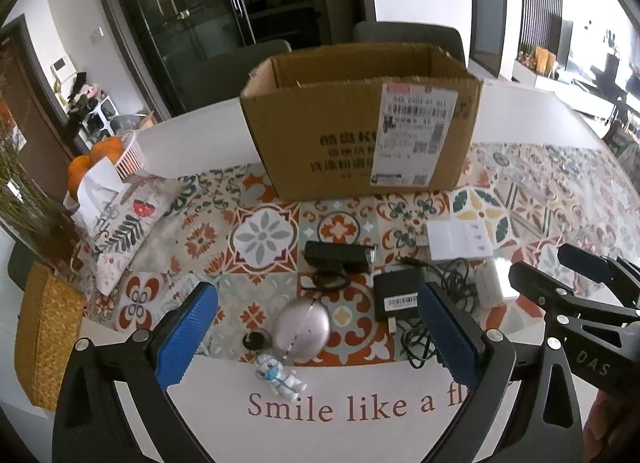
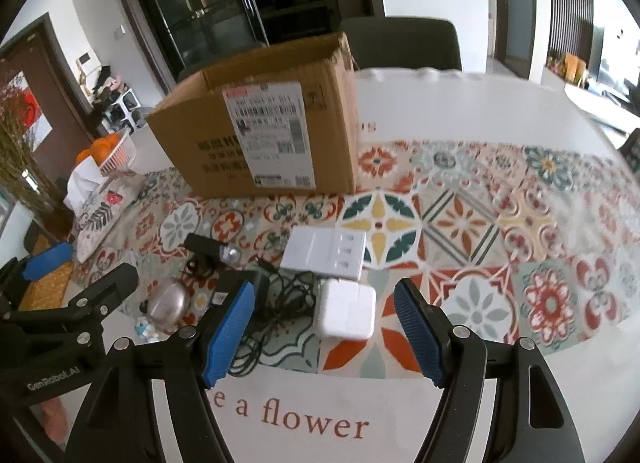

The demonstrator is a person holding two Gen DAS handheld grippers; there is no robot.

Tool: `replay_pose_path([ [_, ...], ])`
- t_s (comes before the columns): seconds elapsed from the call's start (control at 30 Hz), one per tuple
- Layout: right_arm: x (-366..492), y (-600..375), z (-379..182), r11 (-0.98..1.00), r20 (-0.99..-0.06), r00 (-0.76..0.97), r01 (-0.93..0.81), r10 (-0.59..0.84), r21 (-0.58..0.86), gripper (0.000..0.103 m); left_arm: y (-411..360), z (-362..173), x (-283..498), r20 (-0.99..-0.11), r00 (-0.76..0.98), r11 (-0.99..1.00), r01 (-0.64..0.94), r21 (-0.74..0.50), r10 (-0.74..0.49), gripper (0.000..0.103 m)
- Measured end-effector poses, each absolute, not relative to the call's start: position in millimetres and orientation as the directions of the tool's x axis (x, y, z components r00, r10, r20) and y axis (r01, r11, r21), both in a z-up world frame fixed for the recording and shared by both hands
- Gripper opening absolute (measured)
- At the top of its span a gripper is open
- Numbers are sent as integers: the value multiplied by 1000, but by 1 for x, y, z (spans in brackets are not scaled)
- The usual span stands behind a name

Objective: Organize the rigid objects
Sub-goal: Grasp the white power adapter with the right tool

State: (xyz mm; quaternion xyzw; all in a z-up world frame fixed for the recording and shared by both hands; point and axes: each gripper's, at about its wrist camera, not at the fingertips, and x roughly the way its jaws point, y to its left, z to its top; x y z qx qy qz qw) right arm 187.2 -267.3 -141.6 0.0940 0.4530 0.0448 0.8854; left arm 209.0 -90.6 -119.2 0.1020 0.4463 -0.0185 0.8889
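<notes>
1. The left gripper [image 1: 320,337] is hovering with its jaws apart and holding nothing, above a silver egg-shaped case [image 1: 302,325] and a small white figurine [image 1: 280,377] lying near the table's [image 1: 120,347] front edge.
2. The right gripper [image 2: 324,333] is hovering with its jaws apart and holding nothing, over a white square charger [image 2: 346,313].
3. A black adapter [image 1: 398,297] with tangled cable, a black flashlight-like device [image 1: 340,253] and a flat white box [image 2: 324,253] are lying on the patterned mat [image 2: 500,231].
4. An open cardboard box [image 1: 352,119] is standing behind them.
</notes>
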Motion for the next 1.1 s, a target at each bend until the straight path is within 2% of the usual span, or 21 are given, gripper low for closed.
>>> replay_pose_path([
  [0.57,208,-278,-204,956,-842,490,54,227,289,72,-99,-167,232,-850,516,974,116,195,109,102],
  [0.83,218,-280,-220,950,-852,469,77,234,303,63,-99,-179,238,-869,484,978,114,177,101,102],
  [0.9,219,-279,-220,951,-854,469,80,228,298,58,-98,-181,239,-874,476,980,112,167,95,102],
  [0.97,221,-278,-220,953,-855,466,73,229,295,47,-96,-183,240,-877,471,981,108,162,93,102],
  [1.1,221,-276,-219,957,-861,463,82,211,279,47,-92,-182,238,-879,470,983,106,151,84,102],
])
